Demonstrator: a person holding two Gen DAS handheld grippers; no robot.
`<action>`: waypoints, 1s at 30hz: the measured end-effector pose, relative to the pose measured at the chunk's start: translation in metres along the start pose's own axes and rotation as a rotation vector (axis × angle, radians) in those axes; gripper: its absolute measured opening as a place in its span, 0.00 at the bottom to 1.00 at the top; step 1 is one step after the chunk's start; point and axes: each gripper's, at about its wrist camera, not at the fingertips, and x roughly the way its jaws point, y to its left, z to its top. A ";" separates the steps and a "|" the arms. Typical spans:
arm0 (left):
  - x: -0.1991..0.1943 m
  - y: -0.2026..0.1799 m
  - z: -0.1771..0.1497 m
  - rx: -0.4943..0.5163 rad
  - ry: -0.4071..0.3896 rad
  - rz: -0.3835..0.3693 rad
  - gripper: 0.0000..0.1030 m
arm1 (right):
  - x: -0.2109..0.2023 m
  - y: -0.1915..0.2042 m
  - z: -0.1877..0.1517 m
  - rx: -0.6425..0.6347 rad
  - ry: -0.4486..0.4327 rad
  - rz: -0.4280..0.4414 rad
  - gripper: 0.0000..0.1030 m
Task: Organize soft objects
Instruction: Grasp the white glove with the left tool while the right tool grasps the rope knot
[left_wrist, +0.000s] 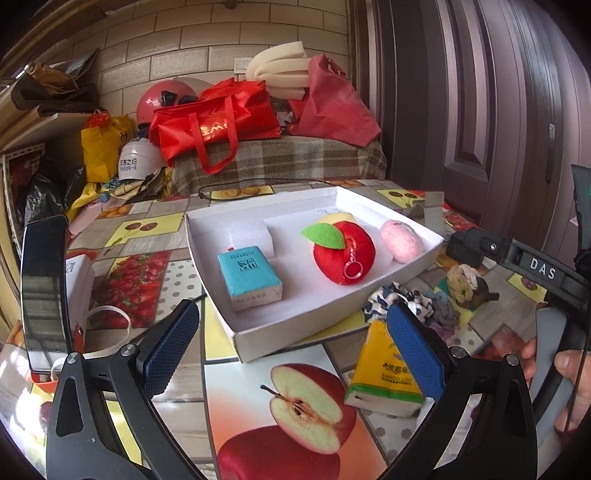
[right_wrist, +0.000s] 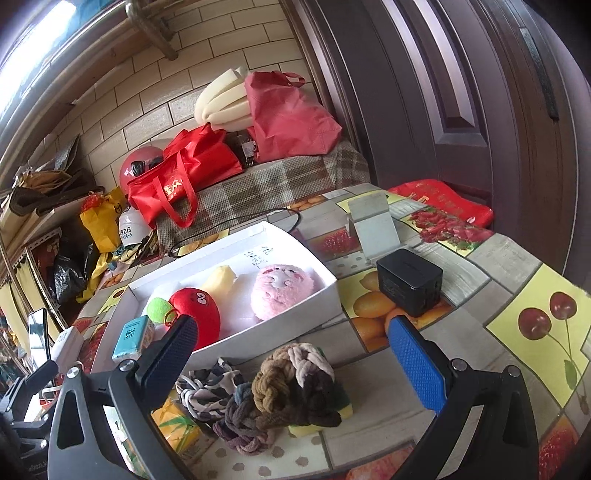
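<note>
A white box (left_wrist: 295, 332) (right_wrist: 280, 317) on the fruit-print table holds a red plush apple (left_wrist: 343, 251) (right_wrist: 201, 308), a pink plush (left_wrist: 400, 240) (right_wrist: 282, 291), a blue tissue pack (left_wrist: 249, 275) (right_wrist: 133, 338) and a yellow sponge (right_wrist: 219, 278). Outside the box lie a yellow tissue pack (left_wrist: 384, 373) (right_wrist: 177, 428), a patterned scrunchie (left_wrist: 391, 297) (right_wrist: 210, 386) and braided hair ties (left_wrist: 463, 282) (right_wrist: 295, 384). My left gripper (left_wrist: 291, 350) is open, its right finger beside the yellow pack. My right gripper (right_wrist: 295, 362) is open above the hair ties.
A black box (right_wrist: 410, 280) and a white stand (right_wrist: 373, 225) sit right of the white box. A phone (left_wrist: 44, 284) stands at the left. Red bags (left_wrist: 214, 118) and a plaid-covered bench (left_wrist: 280, 158) lie behind the table. A door (left_wrist: 480, 92) is on the right.
</note>
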 end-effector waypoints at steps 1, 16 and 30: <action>-0.002 -0.002 -0.002 0.010 0.007 -0.017 1.00 | -0.001 -0.003 -0.001 0.008 0.013 -0.002 1.00; -0.017 -0.054 -0.025 0.210 0.159 -0.265 0.99 | -0.001 -0.037 -0.014 -0.028 0.244 -0.041 1.00; -0.016 -0.074 -0.035 0.285 0.234 -0.326 0.81 | 0.024 0.000 -0.008 -0.152 0.242 0.020 0.75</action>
